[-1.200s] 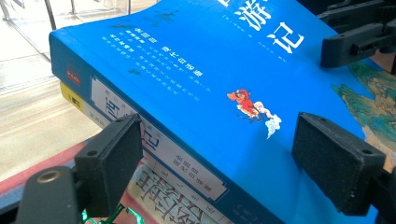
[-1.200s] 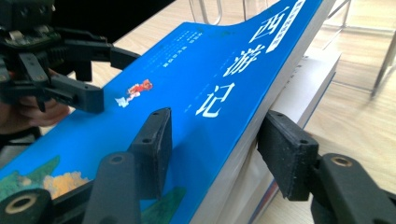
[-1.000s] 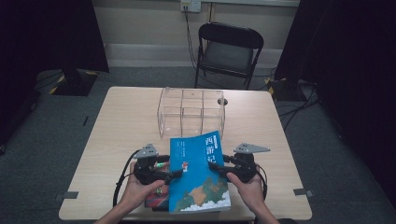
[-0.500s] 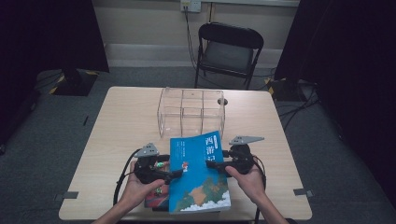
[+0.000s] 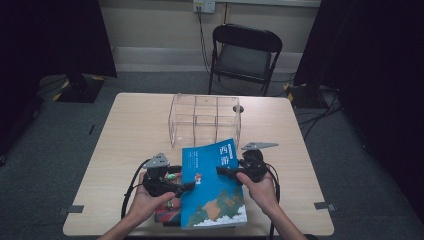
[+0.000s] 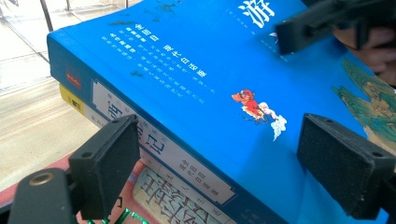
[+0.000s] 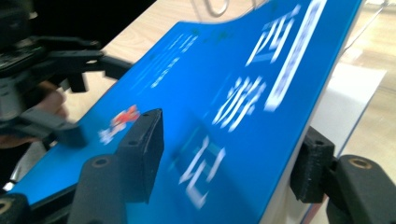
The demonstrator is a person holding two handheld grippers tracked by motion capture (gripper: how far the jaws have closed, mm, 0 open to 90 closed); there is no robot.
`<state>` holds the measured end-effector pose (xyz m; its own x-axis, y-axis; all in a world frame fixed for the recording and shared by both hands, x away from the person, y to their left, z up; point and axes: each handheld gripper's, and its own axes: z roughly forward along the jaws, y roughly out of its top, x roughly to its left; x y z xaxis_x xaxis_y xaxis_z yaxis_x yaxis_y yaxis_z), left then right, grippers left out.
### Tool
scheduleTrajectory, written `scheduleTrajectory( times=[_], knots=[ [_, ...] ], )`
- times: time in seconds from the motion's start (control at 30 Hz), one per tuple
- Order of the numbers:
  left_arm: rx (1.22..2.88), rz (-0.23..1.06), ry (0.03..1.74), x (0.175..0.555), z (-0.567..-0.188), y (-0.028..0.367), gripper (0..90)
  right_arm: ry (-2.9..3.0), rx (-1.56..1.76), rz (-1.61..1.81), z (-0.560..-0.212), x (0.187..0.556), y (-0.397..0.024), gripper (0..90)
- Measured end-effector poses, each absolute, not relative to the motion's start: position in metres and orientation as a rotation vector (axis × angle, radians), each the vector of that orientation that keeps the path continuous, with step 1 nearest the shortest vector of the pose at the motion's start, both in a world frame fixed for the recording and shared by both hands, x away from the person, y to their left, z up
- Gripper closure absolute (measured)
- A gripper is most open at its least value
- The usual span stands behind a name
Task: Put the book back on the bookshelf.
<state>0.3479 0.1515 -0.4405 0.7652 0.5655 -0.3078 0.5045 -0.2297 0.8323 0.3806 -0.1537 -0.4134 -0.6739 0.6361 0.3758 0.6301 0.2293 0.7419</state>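
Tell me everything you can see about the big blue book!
The blue book is thick, with a glossy cover showing white characters, a small red figure and a green landscape. Its spine carries a pale label. It lies closed on top of other books at the table's near edge, just before a clear box. The left tongs straddle its spine side and the right tongs its opposite edge.

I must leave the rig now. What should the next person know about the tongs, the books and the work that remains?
Left tongs: jaws straddle the spine edge of the blue book; whether they press is unclear.
Right tongs: jaws have just been closing, one over the cover, one beyond the right edge; no firm grip seen.
Blue book: top of a stack of books, its right side raised, on the table at the near edge. A red book lies under it.
Clear organizer: behind the stack, empty.
Done: both tongs are at the book.
Left: probably lifting the book and moving it.
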Motion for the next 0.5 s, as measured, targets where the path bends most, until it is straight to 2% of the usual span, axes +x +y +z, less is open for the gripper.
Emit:
scheduleTrajectory(
  times=[0.13,0.2,0.43,0.5],
  knots=[
    [1.88,0.07,0.813,0.349,-0.441,0.152,12.2,2.47,1.228,1.438,-0.41,0.37,-0.15,37.1],
    [1.879,0.073,0.82,0.35,-0.441,0.151,11.5,2.477,1.225,1.445,-0.409,0.375,-0.15,41.0],
    [1.884,0.075,0.82,0.351,-0.441,0.151,11.5,2.543,1.174,1.472,-0.414,0.401,-0.135,44.2],
    [1.878,0.079,0.823,0.351,-0.441,0.151,11.6,2.548,1.173,1.484,-0.415,0.403,-0.133,48.4]
  ],
)
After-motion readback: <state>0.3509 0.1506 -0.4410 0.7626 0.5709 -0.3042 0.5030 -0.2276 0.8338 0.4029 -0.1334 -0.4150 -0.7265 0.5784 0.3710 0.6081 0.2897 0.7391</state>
